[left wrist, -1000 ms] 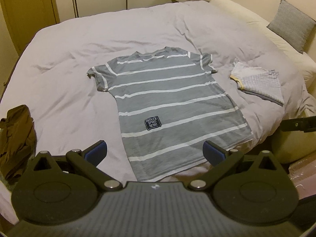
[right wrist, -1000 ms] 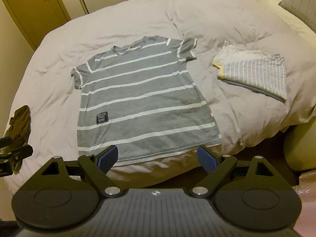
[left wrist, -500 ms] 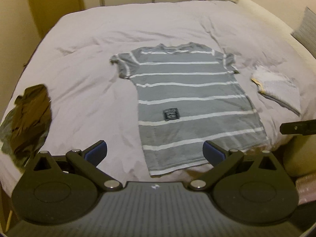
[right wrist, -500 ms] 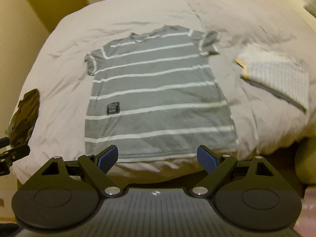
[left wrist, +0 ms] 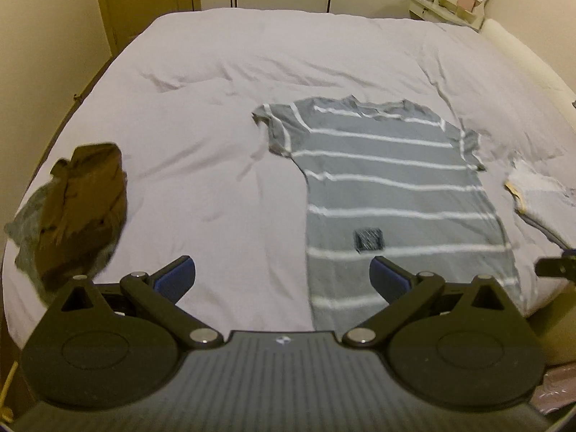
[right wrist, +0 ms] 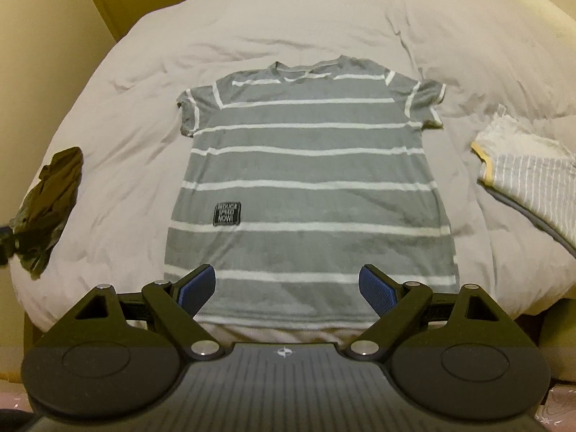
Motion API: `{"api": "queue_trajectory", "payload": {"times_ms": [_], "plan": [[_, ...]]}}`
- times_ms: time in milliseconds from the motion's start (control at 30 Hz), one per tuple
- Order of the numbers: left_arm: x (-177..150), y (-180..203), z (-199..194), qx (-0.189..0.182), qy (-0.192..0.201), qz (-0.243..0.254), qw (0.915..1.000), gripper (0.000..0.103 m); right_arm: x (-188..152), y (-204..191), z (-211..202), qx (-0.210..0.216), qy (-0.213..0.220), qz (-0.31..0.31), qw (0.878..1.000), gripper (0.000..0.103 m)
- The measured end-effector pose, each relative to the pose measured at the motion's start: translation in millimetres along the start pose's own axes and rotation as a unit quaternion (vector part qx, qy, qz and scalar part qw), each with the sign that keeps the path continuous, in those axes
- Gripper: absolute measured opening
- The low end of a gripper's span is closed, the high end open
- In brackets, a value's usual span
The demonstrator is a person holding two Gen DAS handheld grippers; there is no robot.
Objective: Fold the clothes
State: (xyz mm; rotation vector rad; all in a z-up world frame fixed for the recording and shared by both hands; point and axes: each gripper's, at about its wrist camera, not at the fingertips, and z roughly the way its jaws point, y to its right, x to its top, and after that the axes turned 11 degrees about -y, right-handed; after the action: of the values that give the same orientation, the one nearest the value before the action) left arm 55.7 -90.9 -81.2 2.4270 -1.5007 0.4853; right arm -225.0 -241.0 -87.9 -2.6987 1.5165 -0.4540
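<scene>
We hold the left gripper [left wrist: 282,275] and right gripper [right wrist: 287,284] above the near edge of the bed [right wrist: 288,28], both spread wide and gripping nothing. The striped shirt [right wrist: 309,187] lies flat and unfolded; folded clothes [right wrist: 532,183] sit to its right, a crumpled brown garment [right wrist: 46,194] to its left. The folded pile is cut off at the frame edge.

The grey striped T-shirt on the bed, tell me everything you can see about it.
The grey striped T-shirt is short-sleeved, of soft knit-looking fabric, with thin white horizontal stripes, white bands at the sleeve seams and a round neck. A small dark patch with white lettering sits low on its front. It lies spread flat, face up and unfolded, on the pale bedcover, collar away from the cameras, hem near the bed's edge. Only the bedcover touches it; neither gripper holds it.
</scene>
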Motion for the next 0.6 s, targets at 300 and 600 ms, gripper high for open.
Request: {"api": "queue_trajectory", "payload": {"times_ms": [300, 600], "plan": [[120, -73, 100, -0.086, -0.011, 0.032, 0.9957, 0.093, 56, -70, 31, -0.035, 0.027, -0.049, 0.998, 0.087], [248, -129, 218, -0.184, -0.034, 0.065, 0.9802, 0.082, 134, -166, 100, -0.103, 0.039, -0.128, 0.986, 0.069]]}}
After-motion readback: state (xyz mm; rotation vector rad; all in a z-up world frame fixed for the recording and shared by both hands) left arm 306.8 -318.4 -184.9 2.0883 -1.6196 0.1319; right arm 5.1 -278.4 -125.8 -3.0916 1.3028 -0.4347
